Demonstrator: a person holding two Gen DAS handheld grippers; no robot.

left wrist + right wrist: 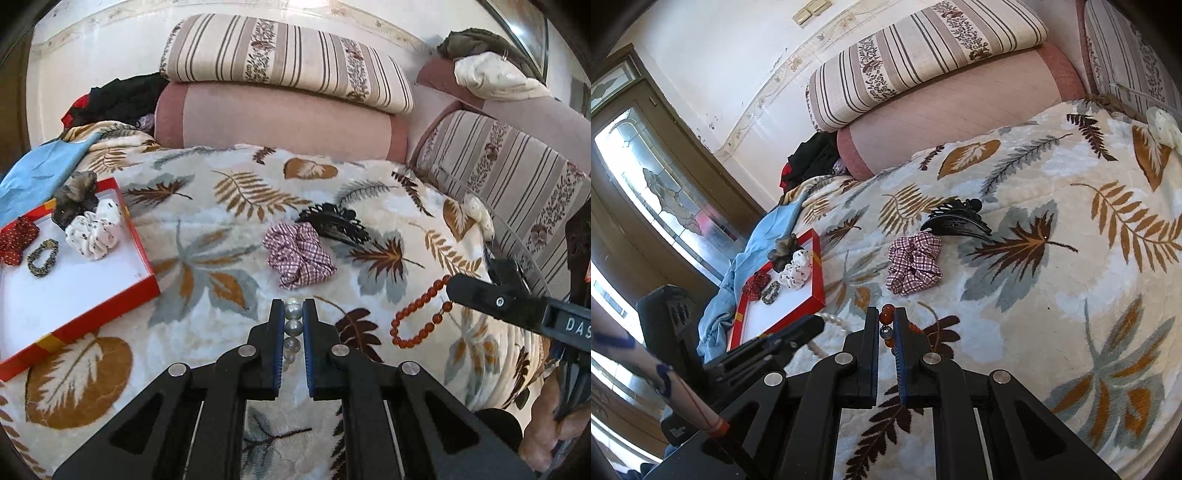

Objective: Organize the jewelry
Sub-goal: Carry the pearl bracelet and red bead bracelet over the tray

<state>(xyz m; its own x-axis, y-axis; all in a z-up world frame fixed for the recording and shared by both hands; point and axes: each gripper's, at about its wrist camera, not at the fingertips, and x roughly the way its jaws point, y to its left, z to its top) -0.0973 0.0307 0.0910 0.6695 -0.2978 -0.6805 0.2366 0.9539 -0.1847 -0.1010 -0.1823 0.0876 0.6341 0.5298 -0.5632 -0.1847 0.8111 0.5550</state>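
Observation:
My left gripper [293,312] is shut on a grey pearl bead string [293,326] just above the leaf-patterned blanket. My right gripper [887,321] is shut on an amber bead bracelet [887,328]; in the left wrist view the bracelet [417,317] hangs from the right gripper [452,290]. A red-rimmed white tray [140,254] at the left holds a brown scrunchie [74,197], a white dotted scrunchie [98,230], a red dotted one [16,240] and a small beaded ring [42,257]. A checked scrunchie [299,254] and a black claw clip [334,221] lie on the blanket.
Striped and pink bolsters [280,99] line the back and right of the bed. A blue cloth [33,173] lies behind the tray, dark clothes [118,98] beyond it. A small white item [478,214] rests by the right cushion. A glazed door [653,192] stands at the left.

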